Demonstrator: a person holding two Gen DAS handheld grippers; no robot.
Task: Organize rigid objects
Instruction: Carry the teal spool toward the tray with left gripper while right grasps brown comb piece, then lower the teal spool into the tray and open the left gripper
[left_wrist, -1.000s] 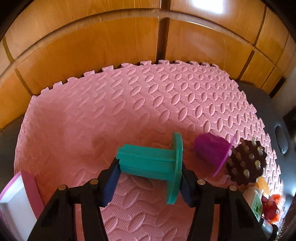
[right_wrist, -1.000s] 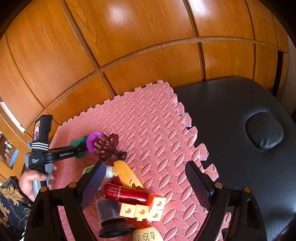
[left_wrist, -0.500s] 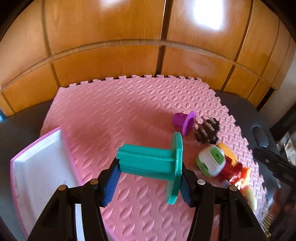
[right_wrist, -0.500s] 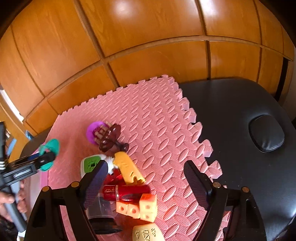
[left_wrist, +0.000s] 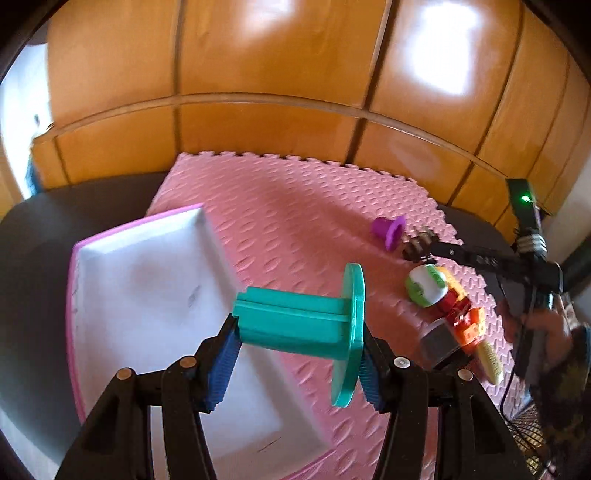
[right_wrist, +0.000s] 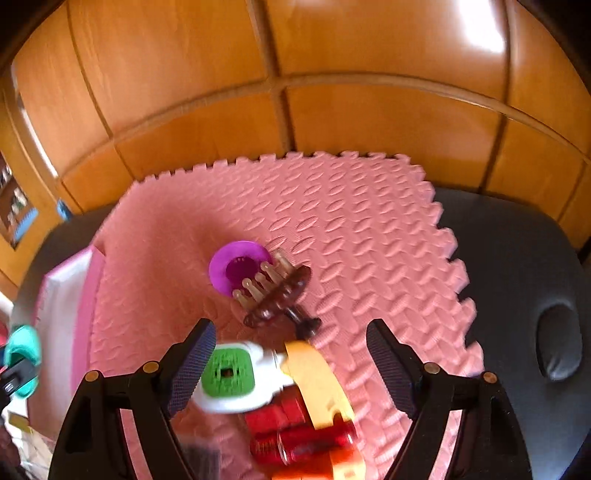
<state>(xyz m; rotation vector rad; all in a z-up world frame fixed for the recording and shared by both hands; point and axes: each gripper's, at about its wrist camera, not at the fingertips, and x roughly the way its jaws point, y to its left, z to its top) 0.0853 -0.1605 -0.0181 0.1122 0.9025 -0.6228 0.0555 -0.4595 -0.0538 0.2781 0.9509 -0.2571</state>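
My left gripper (left_wrist: 297, 358) is shut on a teal spool-shaped piece (left_wrist: 299, 325), pads pressing on its two ends. It hangs over the right edge of a white tray with a pink rim (left_wrist: 147, 288). My right gripper (right_wrist: 290, 339) is open and its jaws are closing slowly; it hovers above a toy pile without touching it. Below and between its fingers lie a green-and-white block (right_wrist: 229, 376) and a yellow piece (right_wrist: 317, 376). Just beyond are a brown spiky brush (right_wrist: 277, 299) and a purple cup (right_wrist: 238, 271).
A pink foam mat (right_wrist: 332, 221) covers part of a black padded table (right_wrist: 517, 258), with wooden panelling behind. A red bottle (right_wrist: 303, 446) and orange blocks (left_wrist: 471, 326) lie in the pile. The tray (right_wrist: 62, 295) sits at the mat's left edge.
My left gripper carried the teal piece left and up, from above the mat to above the tray. My right gripper moved left over the pile, toward the brush, and its jaws narrowed a little.
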